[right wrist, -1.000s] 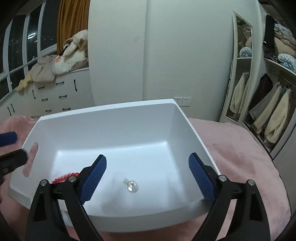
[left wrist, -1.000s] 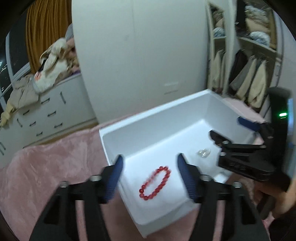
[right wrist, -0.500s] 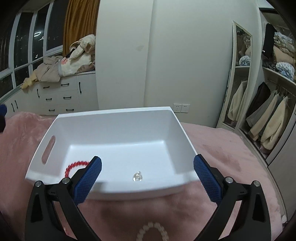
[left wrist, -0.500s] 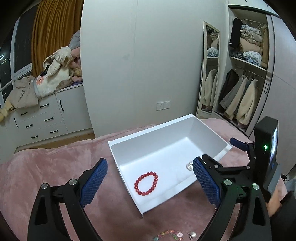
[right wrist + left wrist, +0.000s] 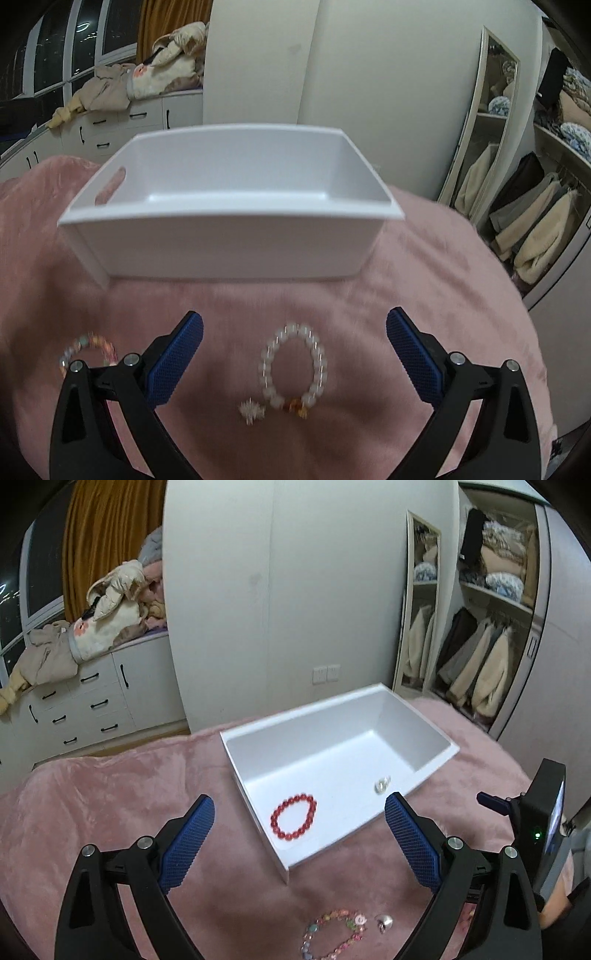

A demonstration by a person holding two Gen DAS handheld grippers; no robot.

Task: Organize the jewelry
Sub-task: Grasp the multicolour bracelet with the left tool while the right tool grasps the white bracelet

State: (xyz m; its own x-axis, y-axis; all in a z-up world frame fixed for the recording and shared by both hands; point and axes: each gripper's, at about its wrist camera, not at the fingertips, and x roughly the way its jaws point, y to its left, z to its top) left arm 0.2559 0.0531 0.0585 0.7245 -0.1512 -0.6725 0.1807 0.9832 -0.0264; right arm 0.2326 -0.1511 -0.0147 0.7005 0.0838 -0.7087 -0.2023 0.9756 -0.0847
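Note:
A white bin [image 5: 436, 738] [image 5: 229, 236] stands on the pink blanket. In the left wrist view a red bead bracelet [image 5: 293, 816] and a small clear piece [image 5: 381, 785] lie inside it. My left gripper [image 5: 297, 840] is open and empty, held above the bin's near corner. A pastel bead bracelet [image 5: 332, 936] and a small silver piece [image 5: 384, 921] lie on the blanket below it. My right gripper [image 5: 293, 354] is open and empty over a white bead bracelet [image 5: 293, 369]. A small sparkly piece [image 5: 251, 410] and the pastel bracelet [image 5: 88, 349] lie nearby.
The pink blanket [image 5: 92, 805] covers the whole surface. White drawers [image 5: 85, 701] piled with clothes stand at the back left. A mirror and an open wardrobe [image 5: 491, 627] with hanging coats stand at the right. My right gripper's body [image 5: 539, 830] shows at the left view's right edge.
Both grippers have drawn back and away from the bin. The left one has opened wider. The jewelry on the blanket in front of the bin has come into view.

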